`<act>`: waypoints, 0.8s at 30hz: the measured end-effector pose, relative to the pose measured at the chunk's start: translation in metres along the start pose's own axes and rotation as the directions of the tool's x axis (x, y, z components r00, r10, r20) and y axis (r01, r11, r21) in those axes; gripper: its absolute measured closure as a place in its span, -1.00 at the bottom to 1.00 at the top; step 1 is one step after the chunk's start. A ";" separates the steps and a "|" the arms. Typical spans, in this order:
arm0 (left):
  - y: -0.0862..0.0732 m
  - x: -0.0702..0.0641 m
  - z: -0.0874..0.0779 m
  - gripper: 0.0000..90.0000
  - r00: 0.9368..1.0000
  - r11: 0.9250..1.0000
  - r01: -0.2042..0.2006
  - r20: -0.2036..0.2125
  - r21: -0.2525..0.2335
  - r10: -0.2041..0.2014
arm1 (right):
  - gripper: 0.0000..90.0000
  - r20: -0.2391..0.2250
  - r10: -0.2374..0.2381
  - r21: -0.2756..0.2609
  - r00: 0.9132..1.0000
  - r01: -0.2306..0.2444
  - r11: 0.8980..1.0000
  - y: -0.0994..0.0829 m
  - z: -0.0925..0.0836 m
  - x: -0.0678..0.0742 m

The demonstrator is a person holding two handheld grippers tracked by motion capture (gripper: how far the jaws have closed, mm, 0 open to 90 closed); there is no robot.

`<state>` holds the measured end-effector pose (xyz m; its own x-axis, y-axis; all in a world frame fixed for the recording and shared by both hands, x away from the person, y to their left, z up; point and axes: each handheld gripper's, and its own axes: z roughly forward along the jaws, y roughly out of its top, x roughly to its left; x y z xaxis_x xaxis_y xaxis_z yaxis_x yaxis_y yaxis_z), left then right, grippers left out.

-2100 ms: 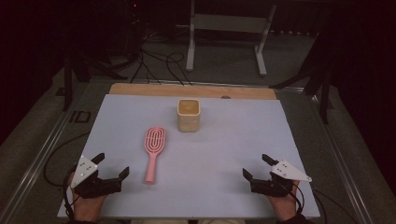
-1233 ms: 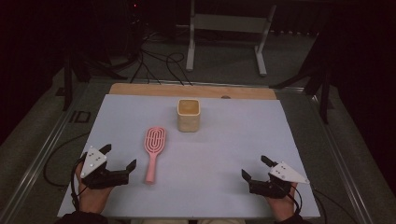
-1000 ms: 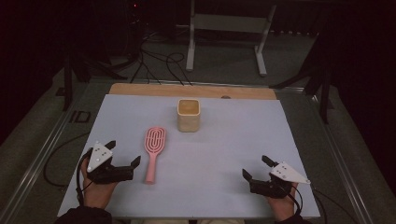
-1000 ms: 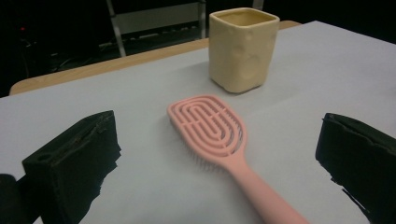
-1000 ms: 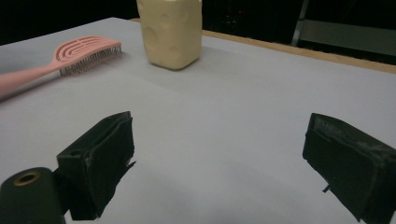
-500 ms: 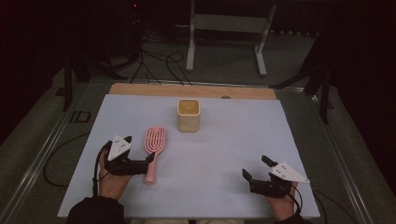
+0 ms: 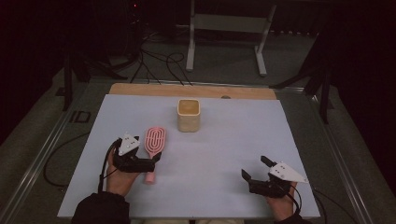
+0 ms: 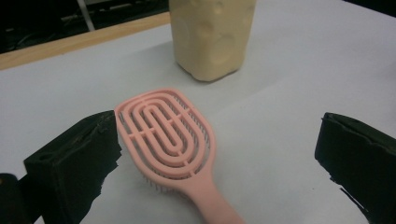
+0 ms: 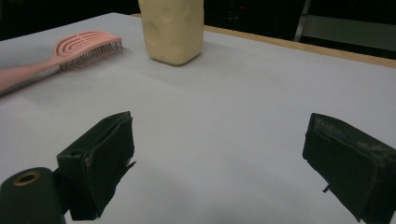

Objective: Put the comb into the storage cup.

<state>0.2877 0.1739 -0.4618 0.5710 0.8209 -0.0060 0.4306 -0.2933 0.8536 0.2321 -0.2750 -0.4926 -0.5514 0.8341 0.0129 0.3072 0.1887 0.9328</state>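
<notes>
- Hairbrush, pink, lies flat on the white table cover, left-centre, bristles down; seen also in my left gripper view and, off to the side, in my right gripper view.
- Long axis runs roughly near-to-far: head points away from me twd the far edge, handle points back at me.
- My left gripper sits over the handle end, jaws spread wide, one each side, nothing pinched. In the left gripper view one pad is just beside the head's edge; can't tell if it touches.
- Cream cup stands upright just beyond the head & a bit right, w/ a gap between them.
- Room: wide bare cover to the right of the brush, all the way to my right gripper. Less room left, cover edge is nearer there.
- Right gripper rests near the front-right corner, jaws apart, holding nothing, well apart from brush & cup.
- Wooden strip shows along the far edge, behind the cup.
</notes>
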 end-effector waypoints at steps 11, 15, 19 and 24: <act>-0.001 -0.008 0.015 -0.97 0.999 0.999 0.001 0.038 0.054 -0.003 | -0.81 -0.005 -0.002 0.003 1.000 0.002 1.000 0.000 0.000 0.000; -0.003 -0.009 0.021 -0.96 0.998 0.997 0.002 0.056 0.081 -0.006 | -0.81 -0.004 -0.003 0.005 1.000 0.003 1.000 0.000 0.001 0.000; -0.005 -0.011 0.026 -0.94 0.997 0.995 0.006 0.077 0.103 -0.014 | -0.81 -0.005 -0.002 0.007 1.000 0.002 1.000 0.000 0.001 0.001; -0.006 -0.014 0.030 -0.86 0.995 0.992 0.004 0.095 0.123 -0.016 | -0.81 -0.003 -0.004 0.008 1.000 0.004 1.000 0.000 0.001 0.001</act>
<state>0.2983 0.1497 -0.4829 0.6282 0.7750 -0.0693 0.5154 -0.3478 0.7832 0.2326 -0.2739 -0.4934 -0.5551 0.8317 0.0107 0.3114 0.1959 0.9299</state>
